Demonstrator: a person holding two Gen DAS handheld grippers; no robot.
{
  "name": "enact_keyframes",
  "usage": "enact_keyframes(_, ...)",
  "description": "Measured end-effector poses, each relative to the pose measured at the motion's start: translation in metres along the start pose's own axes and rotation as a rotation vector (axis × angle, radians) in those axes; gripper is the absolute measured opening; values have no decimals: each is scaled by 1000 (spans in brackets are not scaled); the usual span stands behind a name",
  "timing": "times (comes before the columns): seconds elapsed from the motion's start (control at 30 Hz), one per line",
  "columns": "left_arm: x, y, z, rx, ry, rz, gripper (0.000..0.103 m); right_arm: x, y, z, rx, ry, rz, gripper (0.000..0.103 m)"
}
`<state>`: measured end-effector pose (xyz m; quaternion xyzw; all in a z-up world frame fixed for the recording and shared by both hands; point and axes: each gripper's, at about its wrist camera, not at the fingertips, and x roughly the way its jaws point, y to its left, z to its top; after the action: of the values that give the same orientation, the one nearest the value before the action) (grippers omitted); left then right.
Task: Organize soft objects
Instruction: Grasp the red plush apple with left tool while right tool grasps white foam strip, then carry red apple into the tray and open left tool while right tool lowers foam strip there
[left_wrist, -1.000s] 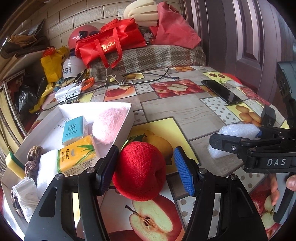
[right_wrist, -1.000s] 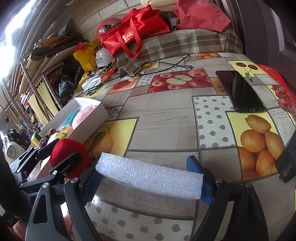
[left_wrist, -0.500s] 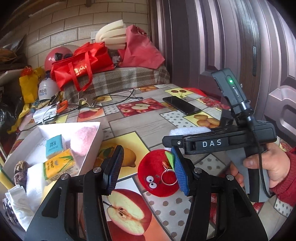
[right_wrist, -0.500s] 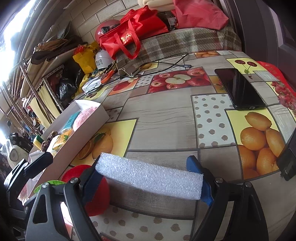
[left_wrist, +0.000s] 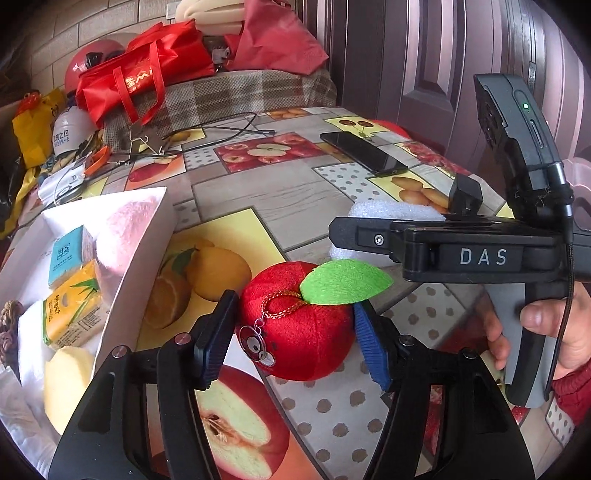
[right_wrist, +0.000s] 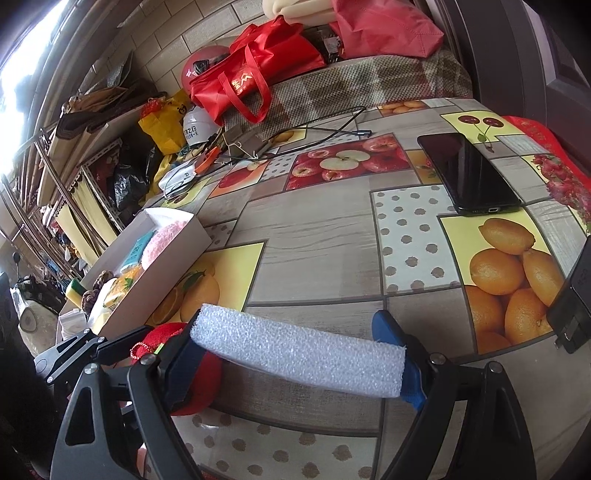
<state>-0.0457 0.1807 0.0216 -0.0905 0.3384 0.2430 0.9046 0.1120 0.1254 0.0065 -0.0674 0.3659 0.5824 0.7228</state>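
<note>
Red plush, shaped as an apple (left_wrist: 295, 325) with a green felt leaf and a small metal charm on a chain, is sitting on the fruit-patterned desk (left_wrist: 295, 199) between the fingers of the left claw (left_wrist: 291, 336); that claw's jaws are opening, and the black pad on one side and the blue pad on the other are lying close against the apple's flanks (whether they are pressing on it I cannot tell). White foam, a short roll (right_wrist: 299, 354), is being clamped end to end in the right claw (right_wrist: 295, 365), which is hanging just above the desk beside the apple; a hand (left_wrist: 546, 332) in a red sleeve is gripping its handle. Just left of the apple a white box (left_wrist: 147, 236) is holding a pink fluffy pad (left_wrist: 122, 229), a blue tissue pack (left_wrist: 70, 254) and a yellow tissue pack (left_wrist: 70, 310); a black phone (right_wrist: 465, 173) is lying well apart at the desk's far side.
</note>
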Motion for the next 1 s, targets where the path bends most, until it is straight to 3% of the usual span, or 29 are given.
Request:
enact_keyframes(0.13,-6,6,-1,-27,-30,24,63,0,-1,0,2,0,1,88)
enact_keyframes(0.3,15,4,2,-14,72,29,69,0,-1,0,3,-1,2,88)
enact_keyframes(0.4,17,3,1,-11,77,27,62,0,-1,0,1,-1,0,88)
enact_keyframes(0.5,8,4,0,-18,32,54,58,0,-1,0,5,-5,2,87)
enact_keyframes(0.6,-10,5,-2,-32,-62,108,58,-4,-8,0,38,-26,0,87)
enact_keyframes(0.77,-40,6,-10,-73,-196,199,58,-25,-19,-5,106,-126,-10,87)
enact_keyframes(1.0,-63,9,-23,-114,-260,211,58,-66,12,-32,-3,-248,-48,87)
